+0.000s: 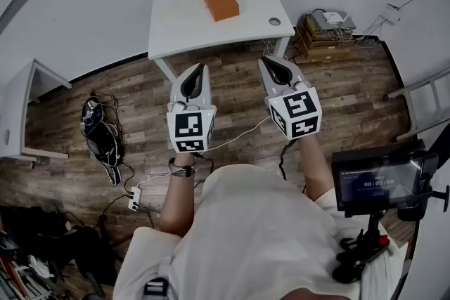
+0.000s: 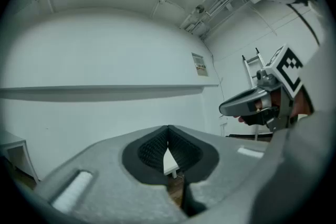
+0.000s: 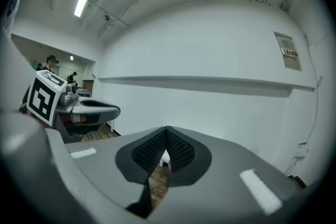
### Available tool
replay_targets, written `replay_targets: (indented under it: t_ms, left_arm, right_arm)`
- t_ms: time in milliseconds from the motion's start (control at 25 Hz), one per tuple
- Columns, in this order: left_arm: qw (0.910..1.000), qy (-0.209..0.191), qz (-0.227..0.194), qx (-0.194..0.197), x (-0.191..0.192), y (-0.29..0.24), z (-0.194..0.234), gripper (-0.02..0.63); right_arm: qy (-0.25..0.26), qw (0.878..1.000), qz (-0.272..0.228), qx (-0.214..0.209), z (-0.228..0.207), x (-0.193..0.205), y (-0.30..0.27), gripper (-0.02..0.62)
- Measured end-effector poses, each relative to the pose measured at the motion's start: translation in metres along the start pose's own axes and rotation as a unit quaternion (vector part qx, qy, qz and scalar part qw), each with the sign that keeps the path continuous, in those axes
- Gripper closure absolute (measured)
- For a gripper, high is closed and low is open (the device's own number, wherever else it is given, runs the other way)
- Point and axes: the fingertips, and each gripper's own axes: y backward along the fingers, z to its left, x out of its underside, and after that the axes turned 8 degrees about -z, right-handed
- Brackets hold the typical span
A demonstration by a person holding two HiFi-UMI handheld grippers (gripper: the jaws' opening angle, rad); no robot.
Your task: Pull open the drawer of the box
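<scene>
Orange box [image 1: 220, 1] lies closed on the white table [image 1: 176, 24]; contents not visible. Left gripper [image 1: 203, 68] and right gripper [image 1: 265, 61] both clenched on nothing, well apart from the box.

Floor [image 1: 337, 91] is rough-looking wood plank with lots of grain, while the table [image 1: 183, 17] is a smooth white matt top, and the orange box [image 1: 220, 1] on it looks matt too, can't tell if card or plastic. Both the left gripper [image 1: 203, 67] and right gripper [image 1: 263, 61] look like matt grey plastic, smooth shells, with black pads [image 2: 152, 150] that have a fine ribbed, rubbery texture. Shirt [image 1: 260, 235] is plain pale cloth, and the screen [image 1: 380, 183] has a glossy face.
</scene>
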Motion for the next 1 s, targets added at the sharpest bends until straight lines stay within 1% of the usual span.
replay_targets:
  t_ms: [80,160,240,280,320,440,560,720,840,1000]
  left_arm:
    - [1.0,0.001,0.005,0.001,0.002,0.001,0.0,0.601]
    - [1.0,0.002,0.006,0.001,0.003,0.002,0.0,0.601]
    - [1.0,0.0,0.005,0.003,0.003,0.003,0.0,0.601]
    - [1.0,0.0,0.005,0.005,0.003,0.003,0.0,0.601]
    - [1.0,0.0,0.006,0.008,0.003,0.004,-0.001,0.601]
    - [0.9998,0.006,0.012,0.016,0.009,0.008,-0.002,0.601]
    - [0.9997,0.01,0.019,0.015,0.019,0.018,-0.006,0.601]
    - [0.9996,0.003,0.023,0.016,0.029,0.025,-0.011,0.601]
    - [0.9999,0.002,0.016,-0.004,0.025,0.021,0.003,0.601]
    - [0.9997,-0.009,0.0,-0.024,0.008,0.016,0.026,0.601]
  right_arm:
    - [-0.013,1.0,-0.012,-0.01,0.003,-0.003,0.001,0.594]
    - [-0.011,1.0,-0.014,-0.024,0.008,-0.001,0.0,0.594]
    - [-0.002,0.999,-0.007,-0.043,0.014,0.004,0.0,0.55]
    - [-0.001,0.999,-0.006,-0.048,0.016,0.006,0.0,0.538]
    - [-0.004,0.999,-0.009,-0.048,0.017,0.007,0.001,0.541]
    - [-0.011,0.999,-0.019,-0.041,0.015,0.006,0.004,0.549]
    - [0.003,0.999,-0.018,-0.03,0.014,0.01,0.007,0.565]
    - [0.016,1.0,-0.011,-0.02,0.013,0.021,0.011,0.588]
    - [0.012,1.0,-0.01,-0.015,0.015,0.024,0.008,0.592]
    - [0.012,1.0,-0.014,-0.008,0.019,0.014,0.001,0.592]
